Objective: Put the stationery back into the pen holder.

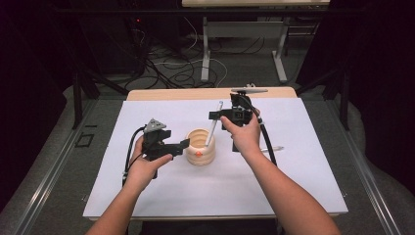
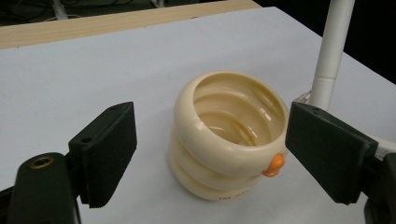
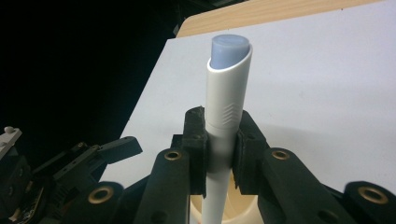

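Observation:
A cream ribbed cup (image 1: 200, 148) with an orange dot stands mid-table on the white sheet (image 1: 161, 191). My left gripper (image 1: 182, 145) sits at the cup's left side. In the left gripper view, the cup (image 2: 224, 135) stands between the open jaws of the gripper (image 2: 212, 140), and neither pad touches it. My right gripper (image 1: 216, 116) is shut on a white pen (image 1: 212, 128) that slants down into the cup's mouth. In the right gripper view its gripper (image 3: 222, 135) has both pads pressed on the pen's barrel (image 3: 227, 102), with the cup's rim (image 3: 245, 211) below.
A second pen (image 1: 272, 149) lies on the sheet right of the right hand. A grey pen-like thing (image 1: 249, 90) rests at the table's far wooden edge (image 1: 171, 94). Table legs and cables fill the floor behind.

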{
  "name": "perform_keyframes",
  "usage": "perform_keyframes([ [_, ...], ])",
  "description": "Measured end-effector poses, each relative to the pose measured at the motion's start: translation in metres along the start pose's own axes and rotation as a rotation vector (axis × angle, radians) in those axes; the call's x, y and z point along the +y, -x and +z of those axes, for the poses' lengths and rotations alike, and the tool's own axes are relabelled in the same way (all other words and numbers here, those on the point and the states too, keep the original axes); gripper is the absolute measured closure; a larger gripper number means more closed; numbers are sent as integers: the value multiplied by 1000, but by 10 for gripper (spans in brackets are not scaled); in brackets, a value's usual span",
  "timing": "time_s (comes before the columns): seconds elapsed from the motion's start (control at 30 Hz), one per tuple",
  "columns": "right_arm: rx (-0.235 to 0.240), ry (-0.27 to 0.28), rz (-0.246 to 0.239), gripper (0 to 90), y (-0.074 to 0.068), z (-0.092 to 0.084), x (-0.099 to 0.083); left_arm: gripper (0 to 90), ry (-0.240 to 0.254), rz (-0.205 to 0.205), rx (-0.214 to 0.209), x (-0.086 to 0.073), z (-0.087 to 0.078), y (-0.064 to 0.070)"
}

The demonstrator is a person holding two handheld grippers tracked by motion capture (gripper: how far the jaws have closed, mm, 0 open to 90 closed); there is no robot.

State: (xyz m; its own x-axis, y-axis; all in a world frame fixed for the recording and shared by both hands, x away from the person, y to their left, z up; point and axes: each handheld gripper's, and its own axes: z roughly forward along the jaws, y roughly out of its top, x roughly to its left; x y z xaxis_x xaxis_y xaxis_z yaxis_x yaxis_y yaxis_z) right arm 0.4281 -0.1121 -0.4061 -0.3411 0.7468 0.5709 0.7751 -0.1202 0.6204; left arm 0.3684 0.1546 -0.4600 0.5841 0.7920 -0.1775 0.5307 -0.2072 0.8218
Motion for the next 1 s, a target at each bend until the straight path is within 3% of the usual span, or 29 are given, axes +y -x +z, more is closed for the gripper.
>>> perform_keyframes([
  [0.37,-45,-17,-57,784,-14,23,3,161,-5,-32,41,-3,-1,-14],
  [0.63,-97,-48,-87,784,-14,40,-1,47,15,-76,67,-5,-1,-20],
  [1.0,-141,-97,-149,784,-14,60,-16,1,-4,-75,109,-8,4,-22],
])
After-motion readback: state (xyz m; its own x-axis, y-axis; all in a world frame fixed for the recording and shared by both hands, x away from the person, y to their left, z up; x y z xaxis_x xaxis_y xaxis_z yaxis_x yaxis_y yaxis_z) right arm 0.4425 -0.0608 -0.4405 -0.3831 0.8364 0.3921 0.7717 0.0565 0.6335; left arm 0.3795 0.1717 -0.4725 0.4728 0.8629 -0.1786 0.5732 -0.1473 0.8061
